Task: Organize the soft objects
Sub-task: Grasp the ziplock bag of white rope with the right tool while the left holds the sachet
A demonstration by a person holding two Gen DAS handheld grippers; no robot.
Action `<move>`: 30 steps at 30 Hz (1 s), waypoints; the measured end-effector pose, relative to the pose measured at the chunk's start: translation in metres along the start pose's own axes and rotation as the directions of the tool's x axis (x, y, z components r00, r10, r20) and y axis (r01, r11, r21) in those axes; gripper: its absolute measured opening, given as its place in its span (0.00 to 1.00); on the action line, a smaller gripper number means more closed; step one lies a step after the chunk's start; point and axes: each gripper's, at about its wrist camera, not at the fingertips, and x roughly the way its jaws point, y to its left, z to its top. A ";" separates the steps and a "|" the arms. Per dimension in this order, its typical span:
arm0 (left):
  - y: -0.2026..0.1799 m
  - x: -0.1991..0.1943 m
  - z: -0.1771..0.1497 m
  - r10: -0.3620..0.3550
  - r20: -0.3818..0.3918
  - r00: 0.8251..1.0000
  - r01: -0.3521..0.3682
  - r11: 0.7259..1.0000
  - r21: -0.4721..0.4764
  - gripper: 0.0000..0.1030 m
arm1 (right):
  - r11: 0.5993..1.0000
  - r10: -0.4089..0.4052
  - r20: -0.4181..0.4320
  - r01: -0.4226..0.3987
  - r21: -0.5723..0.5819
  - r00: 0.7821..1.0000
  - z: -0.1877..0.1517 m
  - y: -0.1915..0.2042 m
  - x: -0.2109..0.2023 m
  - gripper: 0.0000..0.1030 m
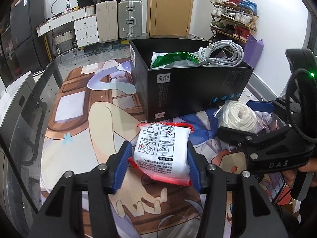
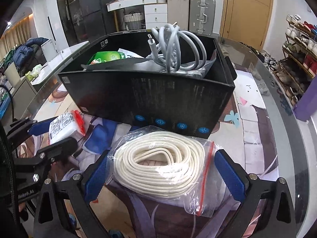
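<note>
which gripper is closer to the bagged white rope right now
Right. The right gripper straddles the bagged white rope, one blue pad on each side of the bag. The left gripper sits off to the side, closed around the red-edged white packet.

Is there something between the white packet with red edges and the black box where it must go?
Nothing visible blocks it. The white packet with red edges, between the left gripper's fingers, lies before the open black cardboard box; only its near wall must be cleared.

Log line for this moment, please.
left gripper: around white packet | right gripper: around bagged rope | black box: holds cable
</note>
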 end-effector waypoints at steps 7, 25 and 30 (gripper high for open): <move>-0.003 0.002 0.000 0.015 0.001 1.000 -0.015 1.000 0.010 0.51 | 1.000 0.029 0.042 -0.029 -0.001 0.999 -0.015 -0.003 -0.014 0.81; -0.006 -0.006 0.000 0.024 0.031 0.999 -0.024 1.000 0.005 0.50 | 0.989 0.140 0.134 -0.144 0.020 0.981 -0.029 -0.014 -0.051 0.65; -0.009 -0.021 0.002 0.022 0.073 0.997 -0.023 1.000 0.007 0.50 | 0.988 0.149 0.159 -0.154 0.016 0.976 -0.026 -0.014 -0.059 0.65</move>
